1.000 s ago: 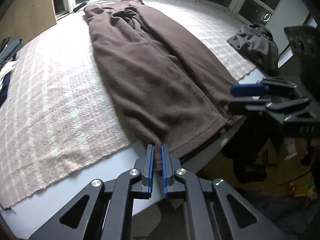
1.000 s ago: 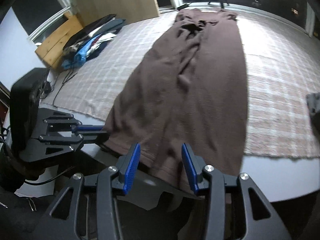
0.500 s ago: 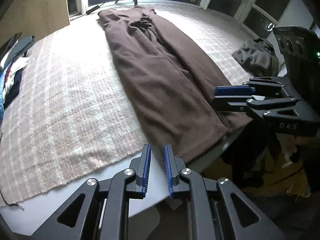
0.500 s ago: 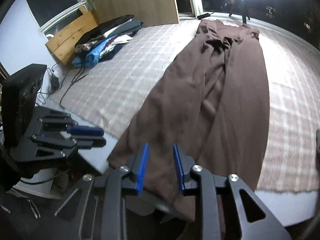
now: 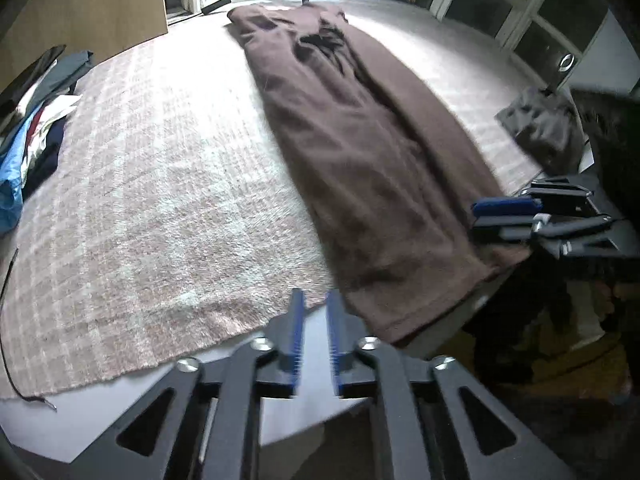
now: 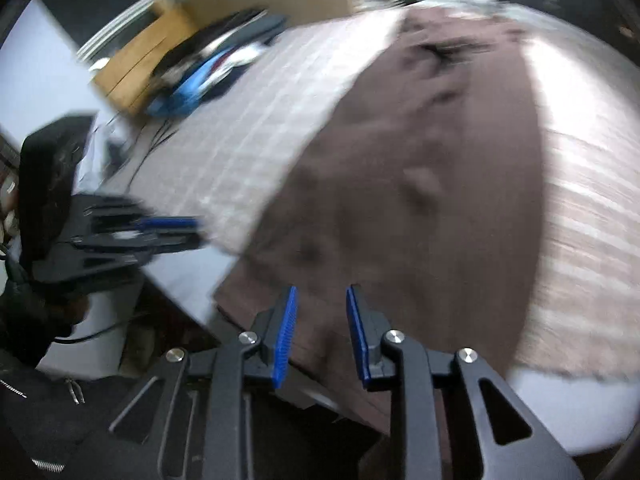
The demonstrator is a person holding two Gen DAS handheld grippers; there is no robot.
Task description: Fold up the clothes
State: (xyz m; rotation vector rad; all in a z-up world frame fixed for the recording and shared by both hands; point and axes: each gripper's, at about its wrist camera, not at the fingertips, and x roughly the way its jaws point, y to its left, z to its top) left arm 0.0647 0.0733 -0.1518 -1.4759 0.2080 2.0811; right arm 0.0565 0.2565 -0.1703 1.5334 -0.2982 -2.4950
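Note:
A long brown fleece garment (image 5: pixel 360 152) lies flat along a checked blanket (image 5: pixel 160 200), its near hem hanging over the table's front edge. In the left wrist view my left gripper (image 5: pixel 315 296) sits just left of that hem; its jaws are opening and nothing is between them. My right gripper (image 5: pixel 504 216) shows at the hem's right side. The right wrist view is blurred: the right gripper (image 6: pixel 322 292) hovers over the hem of the garment (image 6: pixel 420 168), jaws opening, with cloth seen below the gap but the pads not pressing it. The left gripper (image 6: pixel 172 228) appears at left there.
A pile of mixed clothes (image 5: pixel 24 140) lies at the blanket's left side, next to a wooden board (image 5: pixel 80 12). A crumpled dark grey garment (image 5: pixel 540 128) sits at the right edge. The white table rim (image 5: pixel 120 412) runs along the front. Dark windows stand behind.
My left gripper let go of the hem's corner, opened and drew off to the left. The right gripper narrowed, then widened a little, and shifted over the hem.

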